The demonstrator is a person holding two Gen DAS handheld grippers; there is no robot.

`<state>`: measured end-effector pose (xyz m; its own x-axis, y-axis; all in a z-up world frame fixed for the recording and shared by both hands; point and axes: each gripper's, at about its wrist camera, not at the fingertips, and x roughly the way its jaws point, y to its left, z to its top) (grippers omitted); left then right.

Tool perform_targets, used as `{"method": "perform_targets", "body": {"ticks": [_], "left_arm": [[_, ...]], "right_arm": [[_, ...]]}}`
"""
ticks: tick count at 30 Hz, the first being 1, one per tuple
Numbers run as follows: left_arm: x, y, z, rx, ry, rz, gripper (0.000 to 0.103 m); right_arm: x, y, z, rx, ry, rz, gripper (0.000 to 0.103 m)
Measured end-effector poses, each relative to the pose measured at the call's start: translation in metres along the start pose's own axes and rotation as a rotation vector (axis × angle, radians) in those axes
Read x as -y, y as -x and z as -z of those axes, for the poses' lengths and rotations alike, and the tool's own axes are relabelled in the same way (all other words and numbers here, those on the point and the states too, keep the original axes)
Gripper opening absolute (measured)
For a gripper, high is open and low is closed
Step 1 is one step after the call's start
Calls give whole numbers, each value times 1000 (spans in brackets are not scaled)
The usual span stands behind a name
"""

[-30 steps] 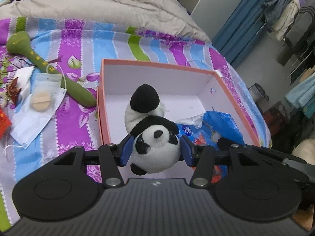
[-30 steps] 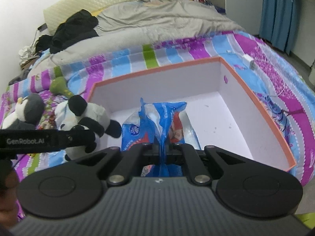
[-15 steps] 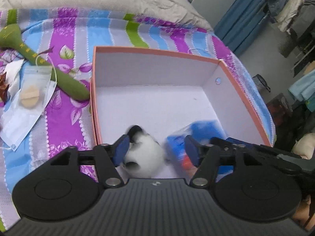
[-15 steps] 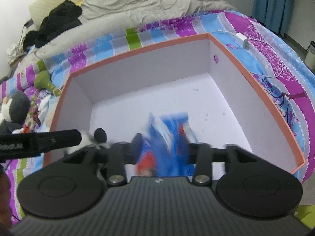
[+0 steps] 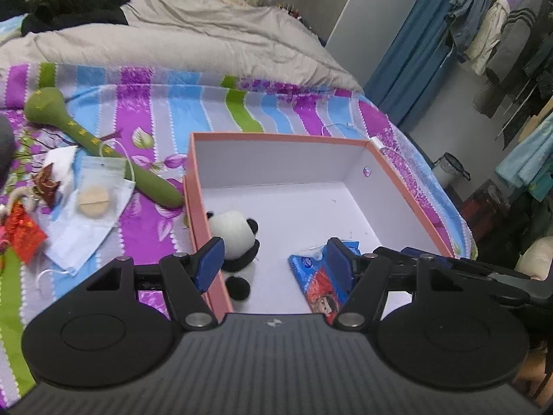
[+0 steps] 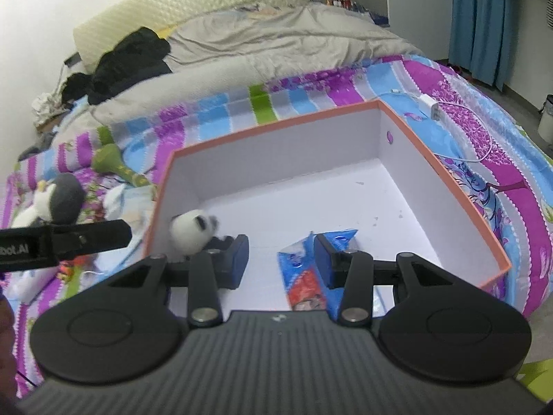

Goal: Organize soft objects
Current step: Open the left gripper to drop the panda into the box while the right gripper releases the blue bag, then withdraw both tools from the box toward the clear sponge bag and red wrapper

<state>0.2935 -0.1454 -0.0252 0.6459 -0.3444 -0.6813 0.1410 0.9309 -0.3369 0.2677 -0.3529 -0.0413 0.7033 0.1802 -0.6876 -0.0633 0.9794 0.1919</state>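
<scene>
An orange-rimmed white box [image 5: 276, 135] [image 6: 276, 125] sits on the striped bedspread. Inside, a panda plush [image 5: 235, 238] [image 6: 191, 230] lies by the left wall. A blue and red packet [image 5: 319, 278] [image 6: 302, 278] lies flat on the floor near the front. My left gripper [image 5: 274, 256] hangs open above the box's front left, with nothing between its pads. My right gripper [image 6: 280, 257] is open too, above the packet and not touching it. Each gripper shows at the edge of the other's view: the right gripper [image 5: 449, 266], the left gripper [image 6: 69, 242].
Left of the box lie a green plush stick [image 5: 103, 152] [image 6: 114, 166], a face mask [image 5: 93, 214], red wrappers [image 5: 22, 238] and a grey penguin plush [image 6: 58, 200]. A charger with cable [image 6: 432, 109] lies right of the box. A grey quilt [image 5: 172, 34] covers the far bed.
Both grippers opened: the left let the panda drop into the box, the right let the blue packet drop. Both have since pulled up and back from the box.
</scene>
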Motion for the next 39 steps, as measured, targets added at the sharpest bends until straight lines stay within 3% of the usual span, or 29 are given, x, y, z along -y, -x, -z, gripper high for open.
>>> {"method": "perform_targets", "body": {"ticks": [24, 39], "left_arm": [[-25, 149, 84, 117, 1, -34, 71], [-51, 204, 141, 165, 26, -94, 71]], "right_arm": [[-69, 97, 67, 100, 73, -100, 45], [-105, 122, 114, 121, 145, -168, 45]]}}
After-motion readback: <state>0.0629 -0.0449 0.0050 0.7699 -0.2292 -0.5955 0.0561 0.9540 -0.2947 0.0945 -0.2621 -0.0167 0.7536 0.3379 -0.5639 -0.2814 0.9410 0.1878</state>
